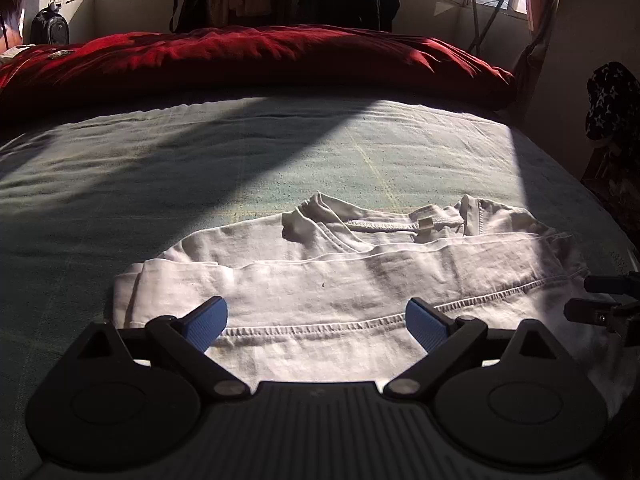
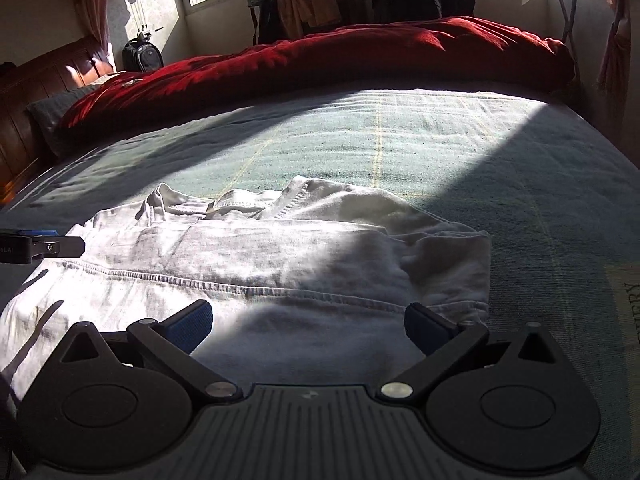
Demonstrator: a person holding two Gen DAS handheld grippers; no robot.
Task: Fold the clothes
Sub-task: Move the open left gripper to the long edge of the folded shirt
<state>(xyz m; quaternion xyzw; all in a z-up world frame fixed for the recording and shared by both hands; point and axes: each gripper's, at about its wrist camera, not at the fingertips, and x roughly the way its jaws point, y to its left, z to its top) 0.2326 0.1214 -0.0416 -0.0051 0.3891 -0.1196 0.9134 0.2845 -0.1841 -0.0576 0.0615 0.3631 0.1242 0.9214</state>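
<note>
- A sunlit bedroom: a bed with a pale green sheet (image 1: pixel 200 168), a red quilt (image 1: pixel 256 60) bunched along the far side, windows and hanging clothes behind.
- A white shirt (image 1: pixel 320 276) lies on the sheet just in front of both grippers, partly folded into a wide band, layers stacked, collar (image 1: pixel 376 226) at the far edge.
- Its long axis runs left to right across both views; a stitched hem (image 2: pixel 200 280) runs along it near the grippers.
- Judged by its creases, it is thin, soft cotton: light, limp, and likely to sag and drag on the sheet, so layers may slip apart when lifted.
- The two near corners or short ends look like the best holds, pinching all layers together.
- The left gripper (image 1: pixel 316 322) hovers over the near edge, jaws spread wide, holding nothing.
- The right gripper (image 2: pixel 308 322) does likewise, jaws apart and empty.
</note>
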